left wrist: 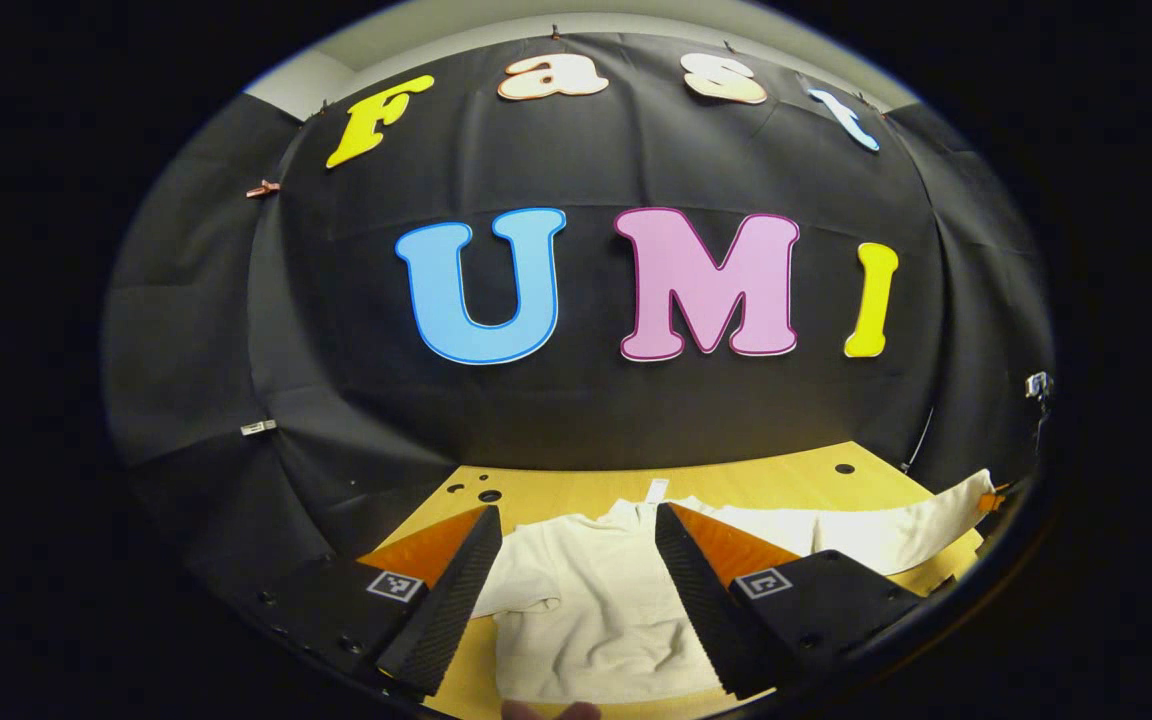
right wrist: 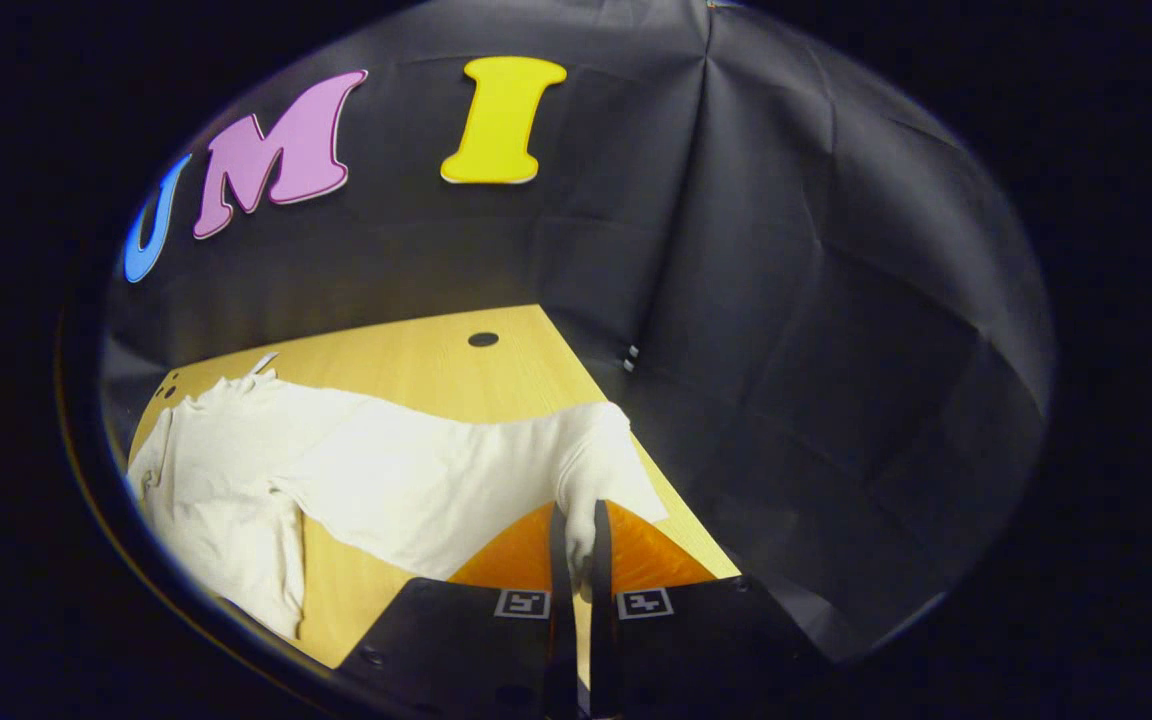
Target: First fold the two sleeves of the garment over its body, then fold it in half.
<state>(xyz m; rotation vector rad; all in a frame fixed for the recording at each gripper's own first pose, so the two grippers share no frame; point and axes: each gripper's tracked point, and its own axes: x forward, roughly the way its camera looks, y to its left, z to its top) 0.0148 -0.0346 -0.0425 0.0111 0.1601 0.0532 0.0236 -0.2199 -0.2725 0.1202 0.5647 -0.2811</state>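
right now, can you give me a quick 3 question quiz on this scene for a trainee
1. True or false: the right tongs are shut on the sleeve.
2. Which are open? A. left tongs B. right tongs
3. What does the white garment lie on?

Key: 1 true. 2 A. 3 The wooden table.

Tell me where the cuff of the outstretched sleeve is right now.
In the right gripper view the sleeve cuff is pinched in the right gripper, raised above the wooden table near its edge by the black cloth wall.
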